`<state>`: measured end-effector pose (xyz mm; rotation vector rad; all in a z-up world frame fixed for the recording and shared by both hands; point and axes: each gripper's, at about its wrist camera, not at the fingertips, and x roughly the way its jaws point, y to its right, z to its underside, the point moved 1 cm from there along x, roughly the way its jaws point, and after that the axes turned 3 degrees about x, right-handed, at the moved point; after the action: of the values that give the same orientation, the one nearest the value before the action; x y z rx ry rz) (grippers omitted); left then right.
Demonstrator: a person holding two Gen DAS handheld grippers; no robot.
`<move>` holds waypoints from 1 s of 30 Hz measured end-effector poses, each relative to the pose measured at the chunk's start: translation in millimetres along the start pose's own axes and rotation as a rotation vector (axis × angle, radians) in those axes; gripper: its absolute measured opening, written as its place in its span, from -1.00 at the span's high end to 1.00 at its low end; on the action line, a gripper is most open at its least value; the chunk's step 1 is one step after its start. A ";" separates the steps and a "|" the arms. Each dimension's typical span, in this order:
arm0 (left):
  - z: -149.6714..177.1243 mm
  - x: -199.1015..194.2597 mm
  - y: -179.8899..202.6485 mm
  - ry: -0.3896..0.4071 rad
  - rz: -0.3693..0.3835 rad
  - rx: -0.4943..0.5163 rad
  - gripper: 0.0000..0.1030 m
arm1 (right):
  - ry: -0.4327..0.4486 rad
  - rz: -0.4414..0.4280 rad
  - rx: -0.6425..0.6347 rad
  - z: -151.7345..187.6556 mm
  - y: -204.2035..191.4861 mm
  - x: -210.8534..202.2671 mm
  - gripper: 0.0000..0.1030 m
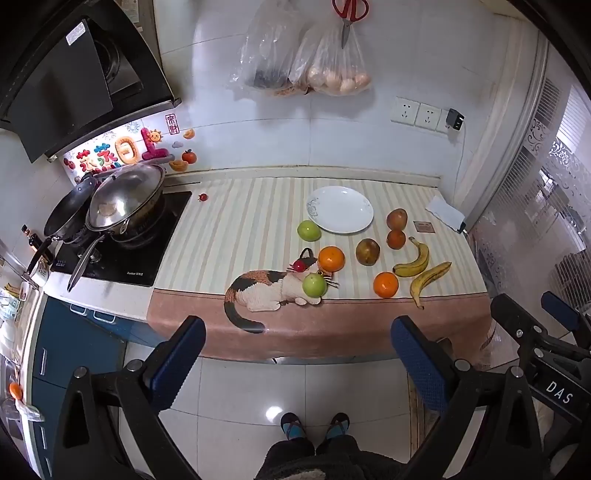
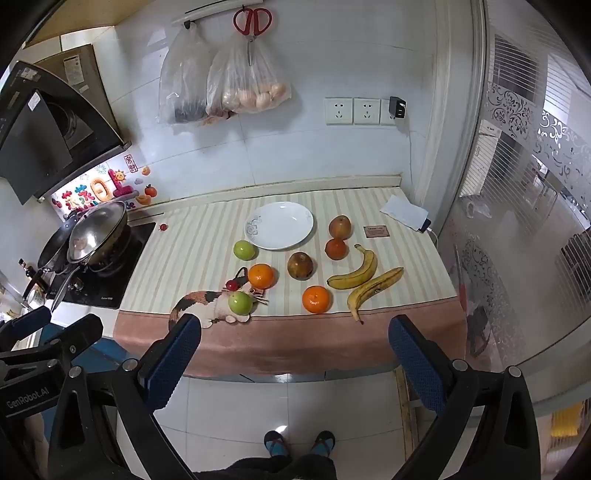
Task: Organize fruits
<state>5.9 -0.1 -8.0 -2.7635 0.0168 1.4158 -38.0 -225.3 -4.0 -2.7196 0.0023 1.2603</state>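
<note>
White tiled wall (image 2: 332, 155) rises behind the counter (image 2: 221, 206), straight ahead of the tool. Red-handled scissors (image 2: 253, 22) and two plastic bags (image 2: 229, 88) hang high on it, with a row of sockets (image 2: 352, 110) further right. A black range hood (image 1: 66, 74) juts out to the upper left above a stove (image 1: 122, 251) carrying lidded pans. Glossy white floor tiles (image 1: 258, 387) reflect light below. A patterned glass door (image 2: 517, 221) stands right.

Both claws, the left gripper (image 1: 298, 354) and the right gripper (image 2: 294, 350), hang side by side before the counter's near edge, nothing between their fingers. Ahead of them the fruits lie on a cloth (image 2: 192, 258); beyond the fruits sits a plate (image 2: 279, 225). Two bananas (image 2: 364, 282) lie ahead-right, a stove (image 1: 122, 251) far left, the person's feet (image 1: 314, 424) below.
</note>
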 end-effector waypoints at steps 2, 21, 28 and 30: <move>0.1 -0.1 0.0 0.002 0.001 0.001 -1.00 | 0.000 0.000 0.000 -0.3 0.0 0.0 -1.00; -0.9 3.7 7.1 -0.006 0.012 -0.006 -1.00 | -0.006 -0.003 0.003 -1.9 0.3 2.1 -1.00; -2.6 4.3 7.8 -0.005 0.010 -0.008 -1.00 | -0.007 -0.006 0.001 -2.7 0.4 0.1 -1.00; -3.1 3.8 9.3 -0.006 0.010 -0.008 -1.00 | -0.007 -0.011 0.003 -2.8 2.3 -1.3 -1.00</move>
<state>10.3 -9.5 -9.6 -2.7694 0.0245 1.4289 -36.8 -228.0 -1.5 -2.7095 -0.0113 1.2658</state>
